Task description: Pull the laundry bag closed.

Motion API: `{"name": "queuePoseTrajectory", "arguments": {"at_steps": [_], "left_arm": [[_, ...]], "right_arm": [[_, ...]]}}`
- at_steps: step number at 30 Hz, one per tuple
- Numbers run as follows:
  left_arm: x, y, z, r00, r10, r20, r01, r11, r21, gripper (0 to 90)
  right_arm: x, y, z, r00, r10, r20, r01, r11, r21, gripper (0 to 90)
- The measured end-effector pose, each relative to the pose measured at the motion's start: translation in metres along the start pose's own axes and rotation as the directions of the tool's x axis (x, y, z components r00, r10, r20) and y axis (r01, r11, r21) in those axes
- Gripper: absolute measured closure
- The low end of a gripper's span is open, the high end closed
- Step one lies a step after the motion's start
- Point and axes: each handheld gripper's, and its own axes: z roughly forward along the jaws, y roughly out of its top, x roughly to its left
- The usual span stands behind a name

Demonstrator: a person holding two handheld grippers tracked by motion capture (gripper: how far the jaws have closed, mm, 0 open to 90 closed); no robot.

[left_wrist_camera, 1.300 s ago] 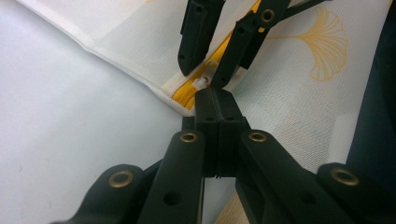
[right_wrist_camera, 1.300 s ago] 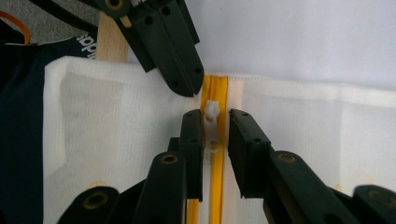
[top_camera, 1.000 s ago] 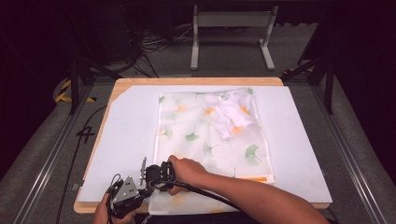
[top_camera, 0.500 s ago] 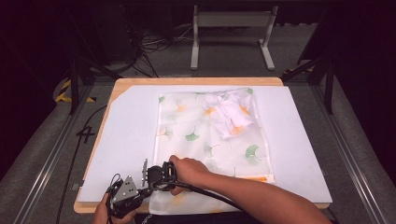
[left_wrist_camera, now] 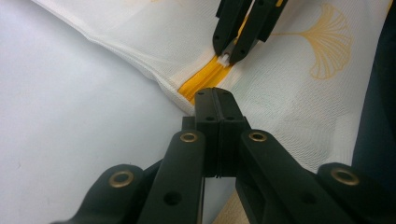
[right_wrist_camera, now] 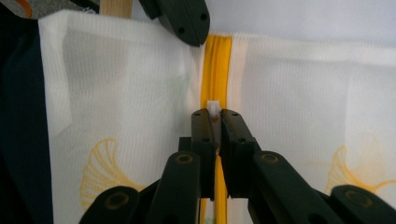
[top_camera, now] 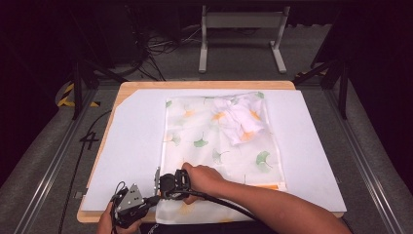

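The right tool (right_wrist_camera: 215, 122) stays clamped on the white zip pull (right_wrist_camera: 213, 108) of the mesh bag (top_camera: 221, 146); the left tool (left_wrist_camera: 215, 100), jaws shut, pins the bag's corner by the end of the yellow zip (left_wrist_camera: 205, 81). Neither hand has shifted over the past second. The bag lies flat on the table (top_camera: 131, 146), near edge, apparently poised for the zip to be drawn.

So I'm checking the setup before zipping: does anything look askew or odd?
One thing: a crumpled white garment bunches in the far right part of the mesh laundry bag, so the bag is lumpy there. Otherwise it lies flat on the white sheet, and the right tool pinches the zipper pull squarely on the yellow zipper.
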Motion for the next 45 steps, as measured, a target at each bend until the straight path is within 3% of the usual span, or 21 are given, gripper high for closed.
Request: {"name": "queuePoseTrajectory", "arguments": {"at_steps": [21,45], "left_arm": [[0.001,0.0,0.0,1.0,0.001,0.001,-0.001,1.0,0.0,90.0],[0.002,-0.001,-0.001,1.0,-0.006,0.006,0.006,1.0,-0.002,90.0]], "right_arm": [[0.002,-0.037,-0.011,0.9999,0.013,-0.004,-0.013,1.0,0.017,84.7],[0.002,-0.096,-0.029,0.9967,0.081,-0.008,-0.081,0.996,0.045,84.8]]}}
